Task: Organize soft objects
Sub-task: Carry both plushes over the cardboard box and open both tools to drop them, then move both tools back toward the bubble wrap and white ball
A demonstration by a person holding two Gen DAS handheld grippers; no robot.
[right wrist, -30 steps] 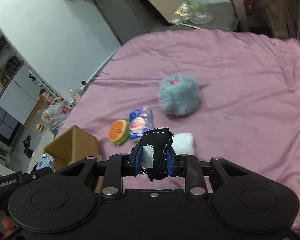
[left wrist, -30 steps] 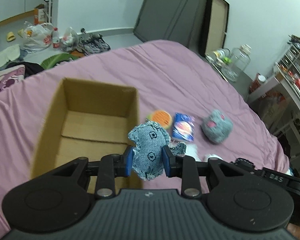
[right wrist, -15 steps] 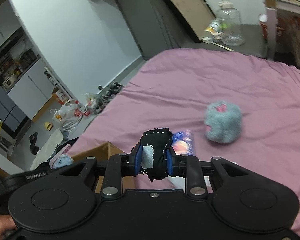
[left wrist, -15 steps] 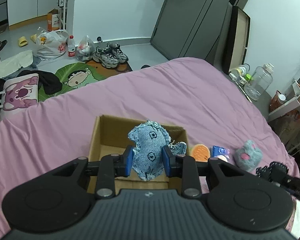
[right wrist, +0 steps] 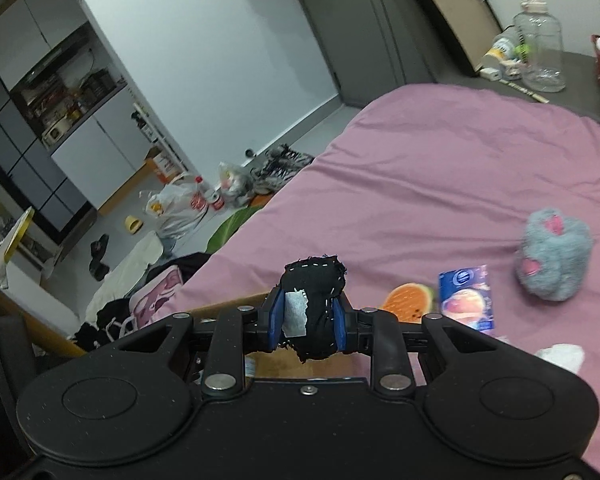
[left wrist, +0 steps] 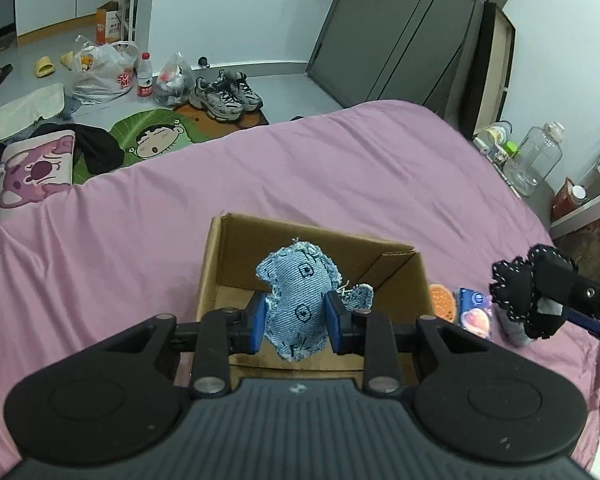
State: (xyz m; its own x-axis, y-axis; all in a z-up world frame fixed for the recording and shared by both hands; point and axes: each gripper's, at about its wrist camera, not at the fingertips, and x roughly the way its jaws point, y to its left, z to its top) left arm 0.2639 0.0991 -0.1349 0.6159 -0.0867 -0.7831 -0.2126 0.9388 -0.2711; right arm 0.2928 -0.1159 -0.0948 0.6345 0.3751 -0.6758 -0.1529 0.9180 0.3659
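Note:
My left gripper [left wrist: 296,326] is shut on a blue denim soft toy [left wrist: 298,300] and holds it above the open cardboard box [left wrist: 236,240] on the pink bed. My right gripper [right wrist: 308,326] is shut on a black soft toy [right wrist: 314,304] with white stitching; it also shows at the right of the left wrist view [left wrist: 524,292], to the right of the box. The box edge [right wrist: 228,306] shows just under the right gripper. On the bed lie a watermelon-slice toy [right wrist: 408,300], a blue packet [right wrist: 466,296] and a grey fluffy toy [right wrist: 554,254].
A white soft item [right wrist: 562,356] lies on the pink bed [left wrist: 340,168] near the right gripper. On the floor beyond the bed are sneakers [left wrist: 224,94], bags [left wrist: 100,68] and a cartoon mat [left wrist: 156,138]. A clear jug [left wrist: 534,160] stands at the right.
Both grippers have lifted and swung left towards the box with their toys. The box now sits under the left gripper, and the right gripper has come into the left wrist view.

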